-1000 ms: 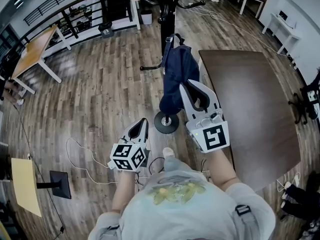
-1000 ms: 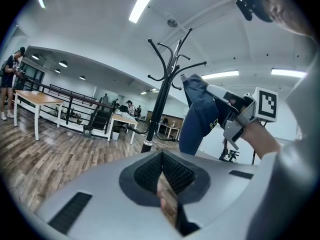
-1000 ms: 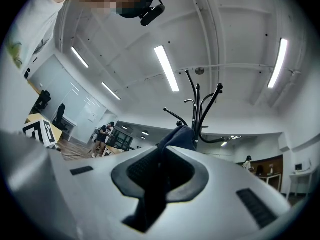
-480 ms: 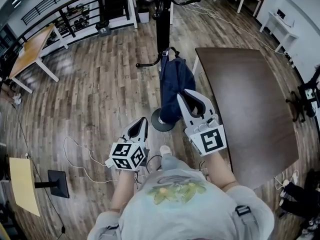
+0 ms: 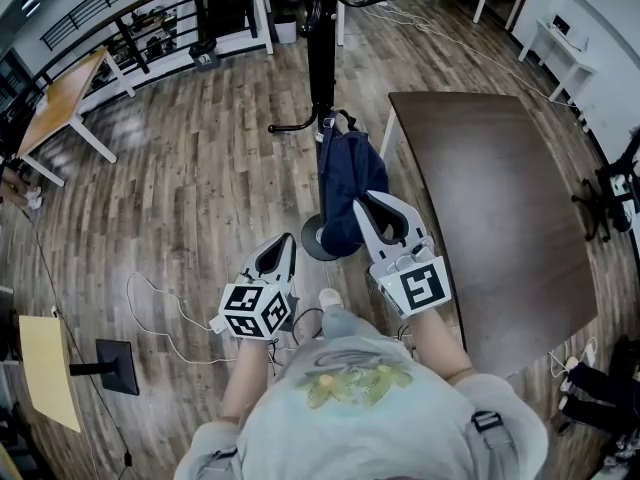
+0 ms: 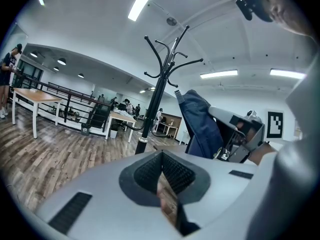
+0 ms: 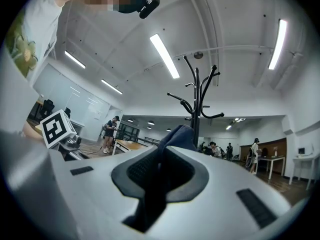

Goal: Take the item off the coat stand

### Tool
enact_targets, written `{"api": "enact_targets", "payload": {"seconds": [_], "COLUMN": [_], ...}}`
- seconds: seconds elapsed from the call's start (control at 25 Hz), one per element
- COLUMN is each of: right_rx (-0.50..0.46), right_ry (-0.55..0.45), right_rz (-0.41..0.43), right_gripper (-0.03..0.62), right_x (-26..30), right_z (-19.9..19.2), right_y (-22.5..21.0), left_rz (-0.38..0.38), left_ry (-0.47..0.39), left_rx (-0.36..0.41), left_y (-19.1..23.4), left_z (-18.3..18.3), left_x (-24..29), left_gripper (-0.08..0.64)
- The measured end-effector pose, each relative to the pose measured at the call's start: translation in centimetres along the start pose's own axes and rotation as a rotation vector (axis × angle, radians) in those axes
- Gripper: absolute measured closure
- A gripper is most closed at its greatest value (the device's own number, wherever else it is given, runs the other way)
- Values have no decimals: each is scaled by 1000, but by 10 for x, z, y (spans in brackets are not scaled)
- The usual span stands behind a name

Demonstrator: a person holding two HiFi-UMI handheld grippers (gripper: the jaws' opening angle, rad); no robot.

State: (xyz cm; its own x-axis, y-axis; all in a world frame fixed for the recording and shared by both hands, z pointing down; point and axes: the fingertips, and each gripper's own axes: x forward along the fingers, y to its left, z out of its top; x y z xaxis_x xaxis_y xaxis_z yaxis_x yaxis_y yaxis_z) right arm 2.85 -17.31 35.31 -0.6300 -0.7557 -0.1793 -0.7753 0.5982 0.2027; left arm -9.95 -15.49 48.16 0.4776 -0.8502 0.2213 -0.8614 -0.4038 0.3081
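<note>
Wood planks in grey-brown make up the floor [image 5: 190, 188], the widest thing in view, and a dark brown rectangular worktop [image 5: 500, 218] stands bare at the right. Between them rises the black metal coat stand [image 5: 320, 38] with its curved hooks. The navy blue fabric item [image 5: 348, 180] hangs just beside the pole. From the left gripper view it looks clear of the hooks, though from above its strap [image 5: 331, 120] lies close to a low hook and I cannot tell whether they touch. The right tongs [image 5: 381, 204] are closed on a fold of that fabric, which fills the gap between the pads. The left tongs [image 5: 282, 246] are closed with nothing in them, held low and apart from the work. To finish well, the grip should stay firm while the item is drawn away from the pole, with an eye on that strap so it does not snag the low hook, and the free tongs could support the hanging bulk.
</note>
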Motion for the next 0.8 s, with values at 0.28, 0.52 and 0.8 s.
{"api": "enact_targets", "payload": {"seconds": [0.28, 0.52, 0.8], "right_rx": [5, -2, 12], "right_ry": [22, 40, 42], "right_rz": [8, -1, 6], "right_gripper": [541, 541, 541], "right_x": [-5, -7, -1], "right_z": [-9, -12, -11], "right_y": [-1, 0, 4], "left_rz": [1, -2, -6], "left_ry": [5, 10, 11], "left_rx": [3, 4, -1], "left_y": [-1, -1, 4], "left_z": [0, -3, 1], "left_x": [2, 2, 3], "left_gripper": [545, 545, 545]}}
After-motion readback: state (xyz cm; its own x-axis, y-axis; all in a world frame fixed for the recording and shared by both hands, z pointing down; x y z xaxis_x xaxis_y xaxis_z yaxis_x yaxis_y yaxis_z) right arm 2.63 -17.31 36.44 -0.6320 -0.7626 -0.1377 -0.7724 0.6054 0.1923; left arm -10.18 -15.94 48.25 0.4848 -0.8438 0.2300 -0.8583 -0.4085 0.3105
